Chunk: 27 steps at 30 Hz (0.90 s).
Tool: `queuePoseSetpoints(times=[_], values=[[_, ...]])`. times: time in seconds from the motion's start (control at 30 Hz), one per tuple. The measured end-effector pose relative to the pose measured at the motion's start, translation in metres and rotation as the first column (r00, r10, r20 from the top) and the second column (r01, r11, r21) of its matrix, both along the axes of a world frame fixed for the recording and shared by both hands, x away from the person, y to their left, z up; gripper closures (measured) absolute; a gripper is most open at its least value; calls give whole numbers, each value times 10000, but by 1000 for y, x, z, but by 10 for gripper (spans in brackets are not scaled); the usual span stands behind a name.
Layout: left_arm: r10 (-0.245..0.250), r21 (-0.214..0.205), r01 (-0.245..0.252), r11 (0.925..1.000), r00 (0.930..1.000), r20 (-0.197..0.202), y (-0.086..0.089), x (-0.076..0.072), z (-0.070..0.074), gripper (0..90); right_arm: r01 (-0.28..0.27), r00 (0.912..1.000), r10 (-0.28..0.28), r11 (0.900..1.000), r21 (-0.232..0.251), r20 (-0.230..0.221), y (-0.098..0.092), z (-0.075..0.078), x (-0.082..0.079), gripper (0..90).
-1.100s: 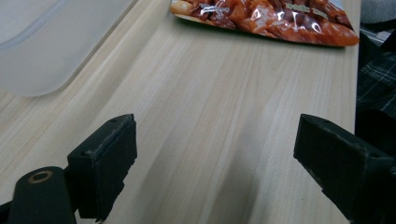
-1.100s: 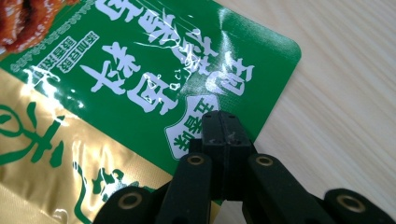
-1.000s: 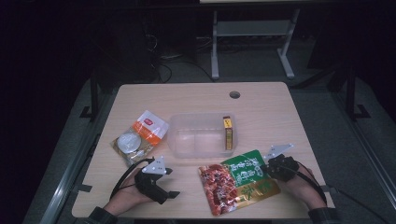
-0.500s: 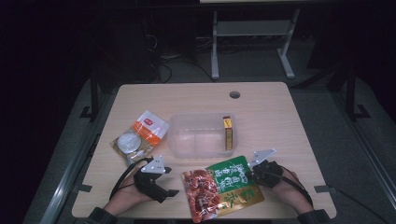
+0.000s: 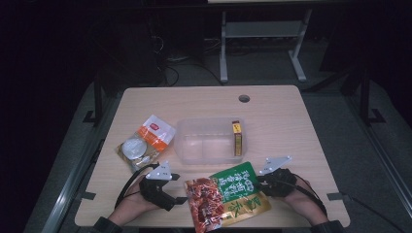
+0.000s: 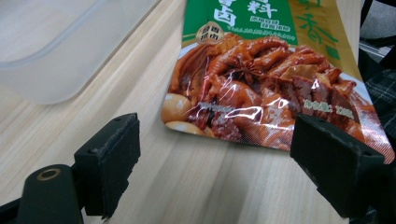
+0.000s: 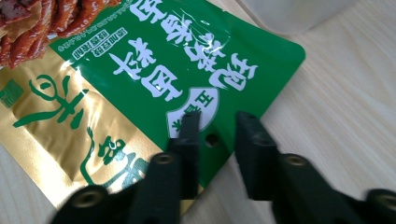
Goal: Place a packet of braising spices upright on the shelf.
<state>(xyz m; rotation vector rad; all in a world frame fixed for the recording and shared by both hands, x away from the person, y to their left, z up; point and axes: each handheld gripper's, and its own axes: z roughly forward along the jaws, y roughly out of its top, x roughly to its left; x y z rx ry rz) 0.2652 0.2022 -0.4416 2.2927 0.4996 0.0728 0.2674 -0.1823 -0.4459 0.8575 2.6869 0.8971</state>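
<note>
Since the earlier frame, the right gripper (image 5: 262, 180) has dragged the pouch (image 5: 226, 195) leftward; its jaws have just been opening, pouch edge loose between them. Left gripper (image 5: 180, 199) gapes near the pouch corner; pouch lies flat at table (image 5: 291, 126) front edge, may slide off

The snack pouch (image 5: 227, 196) bears a green upper panel with white characters, a gold side band with green script, and a red-brown photograph of braised food; the surface (image 5: 277, 116) is pale wood grain with one dark round hole. The container (image 5: 209, 141) is translucent and colourless, holding a yellow-and-dark-red box (image 5: 236, 138), while the packet (image 5: 145, 143) beside it is orange and white with a red label. Both claws, left (image 5: 180, 199) and right (image 5: 258, 180), are matt black with grey plates.
</note>
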Motion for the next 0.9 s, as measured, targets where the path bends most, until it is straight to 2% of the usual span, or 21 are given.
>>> queuePoseSetpoints(times=[0.17, 0.37, 0.57, 0.7, 0.83, 0.9], values=[[84, -2, -84, 10000, 10000, 31, -8, 4, 3, 160, 694, 9971, -699, 9974, 192, 291, -10, 1, -5, 456], [-93, 108, 91, 9999, 9998, 189, -27, 10, 5, 159, 1525, 9868, -1554, 9863, 623, 448, -25, -2, -14, 342], [-349, 211, 341, 9992, 9986, 406, -50, 14, 6, 158, 1987, 9789, -2017, 9769, 791, 325, -35, -6, -21, 312], [-535, 126, 532, 9985, 9983, 252, -65, 17, 5, 158, 2295, 9723, -2326, 9685, 968, 213, -44, -8, -27, 318], [-729, 184, 726, 9972, 9972, 136, -77, 22, 0, 142, 2456, 9664, -2522, 9629, 1117, 493, -49, -7, -32, 320], [-932, 329, 930, 9951, 9956, 49, -82, 24, -5, 131, 2348, 9669, -2442, 9651, 1158, 742, -48, -6, -29, 321]])
